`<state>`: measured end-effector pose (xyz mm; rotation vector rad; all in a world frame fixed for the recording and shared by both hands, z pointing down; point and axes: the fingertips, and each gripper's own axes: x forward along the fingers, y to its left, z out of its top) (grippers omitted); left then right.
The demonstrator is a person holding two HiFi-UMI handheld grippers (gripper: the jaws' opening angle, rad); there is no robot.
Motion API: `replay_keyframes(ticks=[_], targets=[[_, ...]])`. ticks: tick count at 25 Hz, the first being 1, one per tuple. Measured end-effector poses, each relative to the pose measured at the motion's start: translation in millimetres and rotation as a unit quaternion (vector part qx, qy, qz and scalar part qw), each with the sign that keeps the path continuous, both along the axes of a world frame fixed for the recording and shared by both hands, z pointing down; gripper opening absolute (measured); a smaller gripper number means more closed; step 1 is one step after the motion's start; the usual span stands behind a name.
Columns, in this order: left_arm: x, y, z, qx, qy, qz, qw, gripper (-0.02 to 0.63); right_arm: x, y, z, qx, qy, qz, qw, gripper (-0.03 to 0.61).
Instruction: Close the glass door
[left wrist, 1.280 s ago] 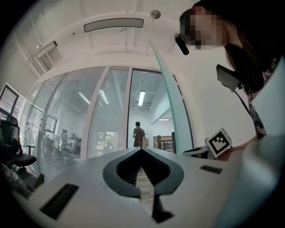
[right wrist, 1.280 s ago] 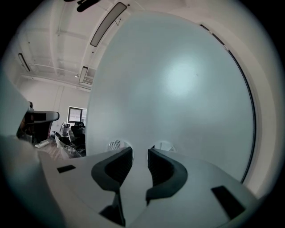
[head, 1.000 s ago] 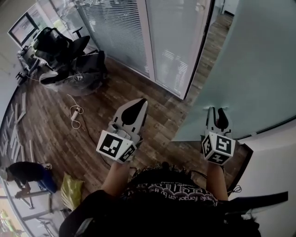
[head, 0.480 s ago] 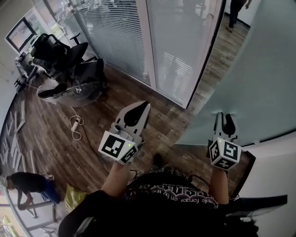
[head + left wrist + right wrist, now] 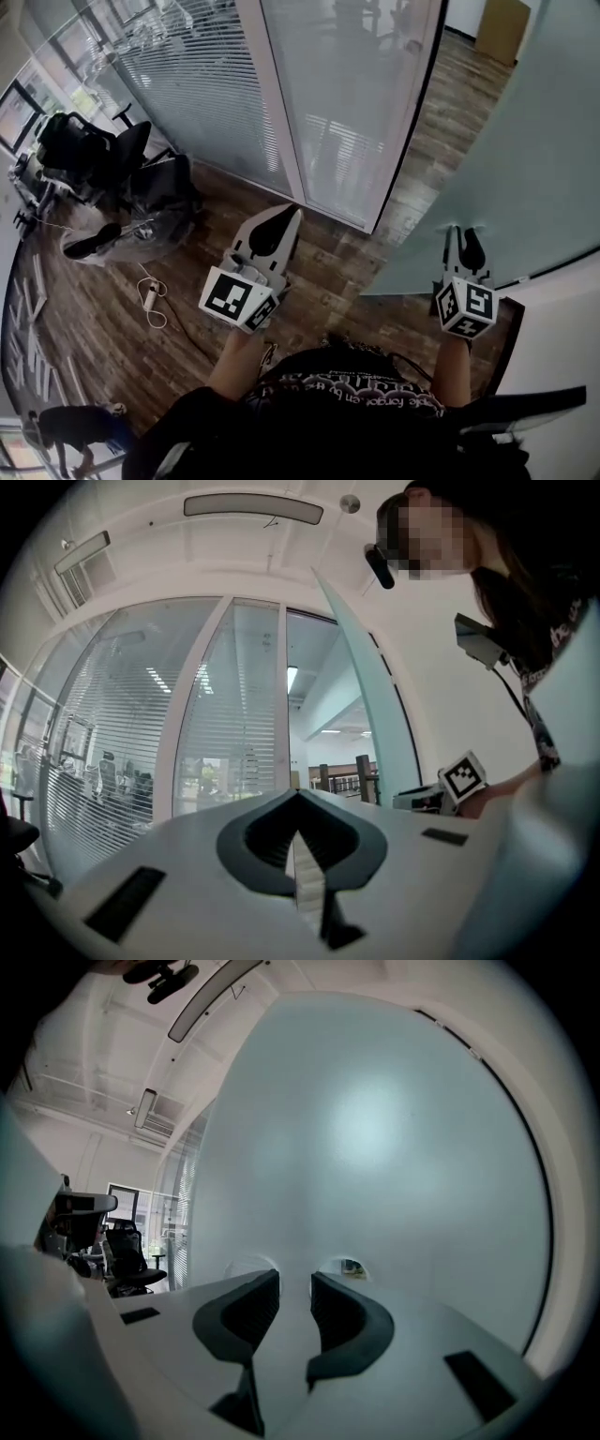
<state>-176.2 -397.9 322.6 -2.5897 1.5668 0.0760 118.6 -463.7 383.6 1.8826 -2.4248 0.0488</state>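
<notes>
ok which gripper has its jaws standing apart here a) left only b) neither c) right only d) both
c: the right gripper shows a clear gap between its jaws in its own view, with the frosted glass door right ahead of them, while the left gripper has its jaws meeting at the tips.

Looking down on dark wood-plank flooring [image 5: 94,309], with blind-covered glass partitions [image 5: 197,103] running along the far side, black office chairs [image 5: 89,155] crowding the far left and a white cable [image 5: 153,302] lying nearer.
</notes>
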Motion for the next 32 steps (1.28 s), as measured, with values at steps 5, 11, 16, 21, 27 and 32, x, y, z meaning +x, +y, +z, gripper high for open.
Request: replay_keyframes(ticks=[5, 11, 16, 21, 27, 32], targets=[[6, -26, 8, -0.013, 0.009, 0.02, 0.9997, 0.002, -1, -29, -1, -0.002, -0.003, 0.014, 1.0, 0.107], [15, -63, 10, -0.022, 0.015, 0.03, 0.9992, 0.003, -5, -69, -7, -0.005, -0.001, 0.02, 1.0, 0.107], [15, -99, 12, -0.018, 0.013, 0.024, 0.9995, 0.002, -11, -100, -4, -0.011, 0.002, 0.023, 1.0, 0.107], [24, -132, 15, -0.017, 0.012, 0.022, 0.9995, 0.002, -12, -129, 0, -0.017, 0.005, 0.019, 1.0, 0.107], [31, -164, 15, -0.015, 0.013, 0.013, 0.9997, 0.002, -9, -170, 1, -0.016, 0.005, 0.018, 1.0, 0.106], [30, -190, 13, -0.014, 0.014, 0.02, 0.9996, 0.002, -8, -198, -2, -0.018, 0.003, 0.028, 0.999, 0.106]])
